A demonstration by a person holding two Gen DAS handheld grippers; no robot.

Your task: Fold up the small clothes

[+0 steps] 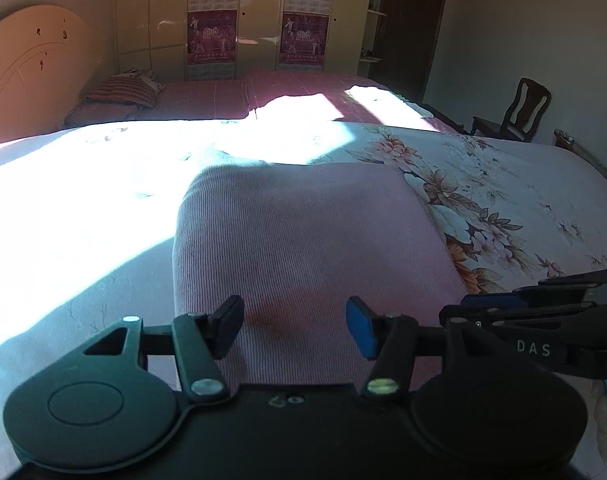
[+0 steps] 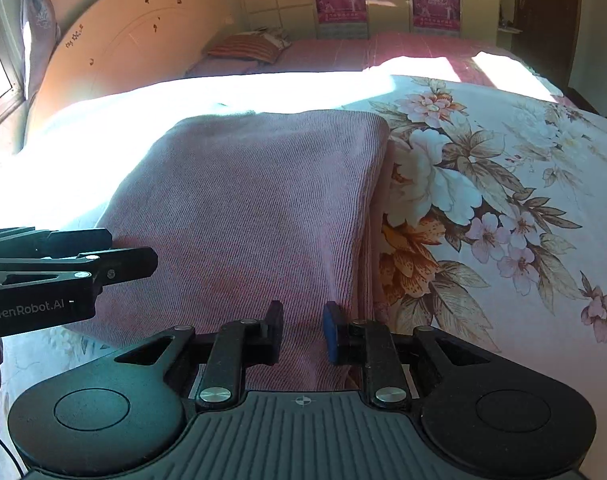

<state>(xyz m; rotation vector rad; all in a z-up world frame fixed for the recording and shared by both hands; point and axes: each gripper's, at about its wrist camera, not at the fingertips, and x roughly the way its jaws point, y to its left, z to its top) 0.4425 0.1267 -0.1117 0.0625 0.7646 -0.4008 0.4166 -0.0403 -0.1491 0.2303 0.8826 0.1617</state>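
Note:
A pink ribbed garment (image 1: 303, 240) lies folded into a rectangle on the floral bedsheet (image 1: 503, 208). It also shows in the right wrist view (image 2: 243, 208). My left gripper (image 1: 295, 326) is open, its fingers wide apart over the garment's near edge, holding nothing. My right gripper (image 2: 303, 330) hovers over the garment's near right corner with a narrow gap between its fingers, and cloth shows through that gap. The right gripper's body shows at the right in the left wrist view (image 1: 543, 320). The left gripper's body shows at the left in the right wrist view (image 2: 63, 272).
Strong sunlight washes out the sheet (image 1: 83, 184) left of and beyond the garment. A second bed with a pink cover (image 1: 295, 92) and striped pillow (image 1: 123, 90) lies behind. A headboard (image 2: 135, 40), wardrobe (image 1: 255, 20) and dark chair (image 1: 515, 112) stand further off.

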